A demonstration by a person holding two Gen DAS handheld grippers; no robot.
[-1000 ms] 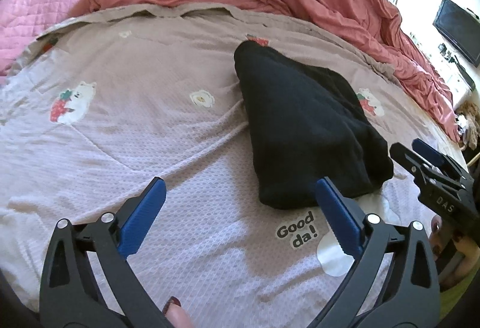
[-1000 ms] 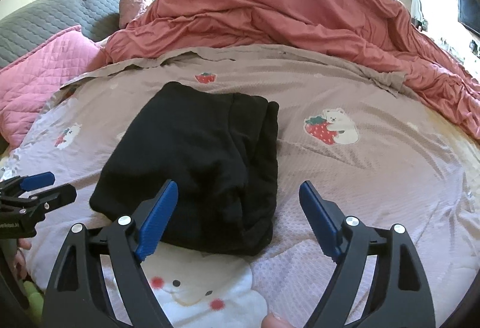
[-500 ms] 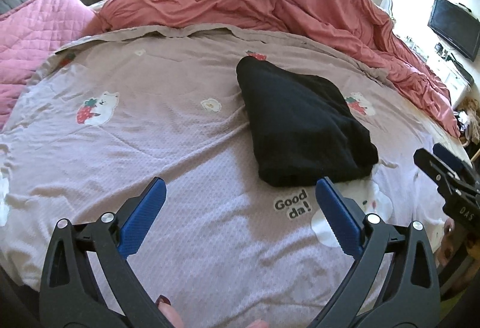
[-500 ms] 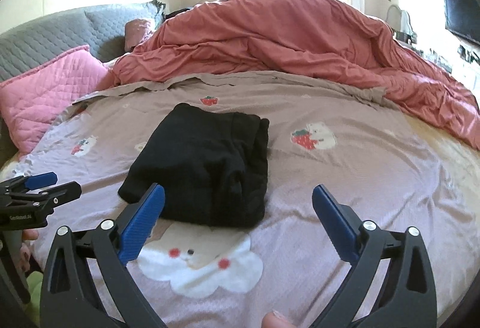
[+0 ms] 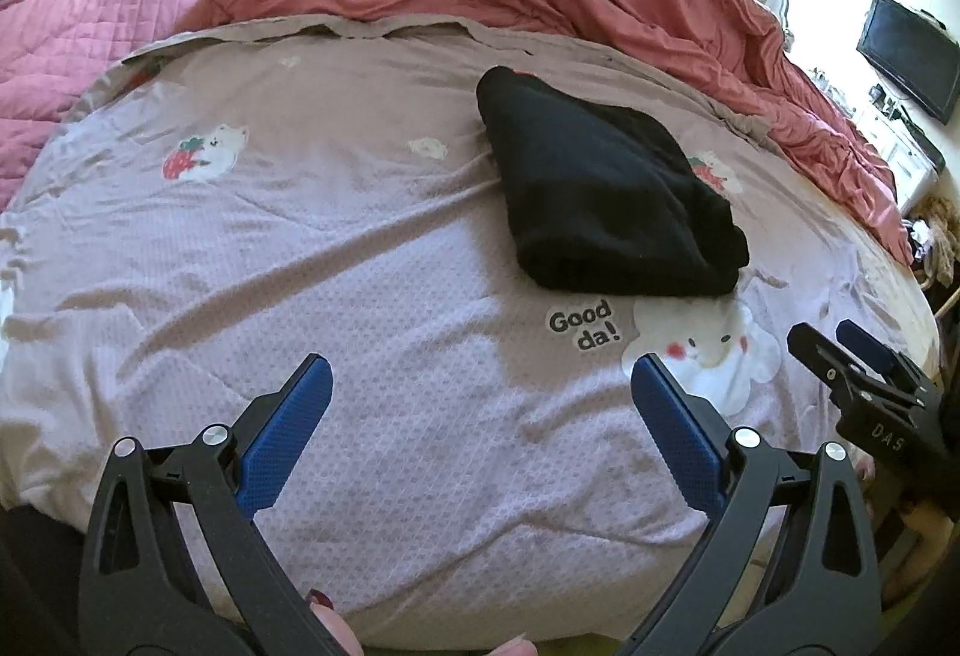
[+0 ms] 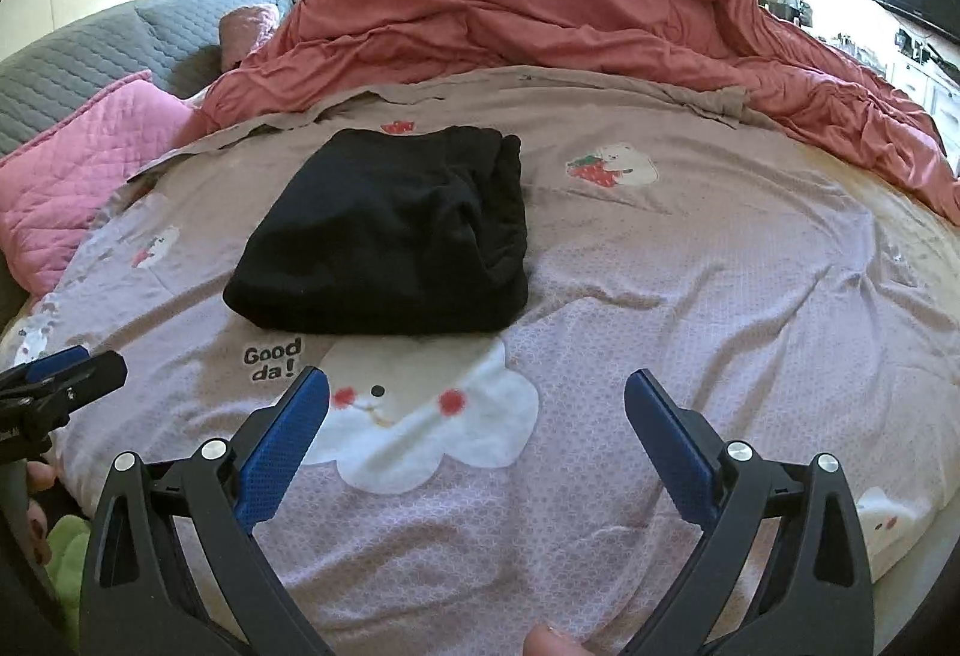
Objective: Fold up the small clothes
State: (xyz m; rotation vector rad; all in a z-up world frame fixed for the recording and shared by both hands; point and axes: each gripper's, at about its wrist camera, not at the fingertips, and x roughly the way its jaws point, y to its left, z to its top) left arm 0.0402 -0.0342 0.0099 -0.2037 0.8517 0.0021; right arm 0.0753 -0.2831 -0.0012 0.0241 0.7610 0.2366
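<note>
Evidently the fold looks finished: the black garment point(image 6: 384, 230) lies as a compact bundle on the lilac bedspread point(image 6: 690, 308), just beyond the "Good da!" print point(image 5: 583, 324). Both the left gripper point(image 5: 477, 398) and right gripper point(image 6: 477, 404) hover wide apart and empty, well clear of it. Only the right view shows the bundle's stacked layers along its right edge.

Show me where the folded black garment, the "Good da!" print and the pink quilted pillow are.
folded black garment point(image 6: 384, 230), right wrist view, middle of top layer
"Good da!" print point(image 6: 271, 359), right wrist view, lettering
pink quilted pillow point(image 6: 78, 158), right wrist view, quilted face
</note>
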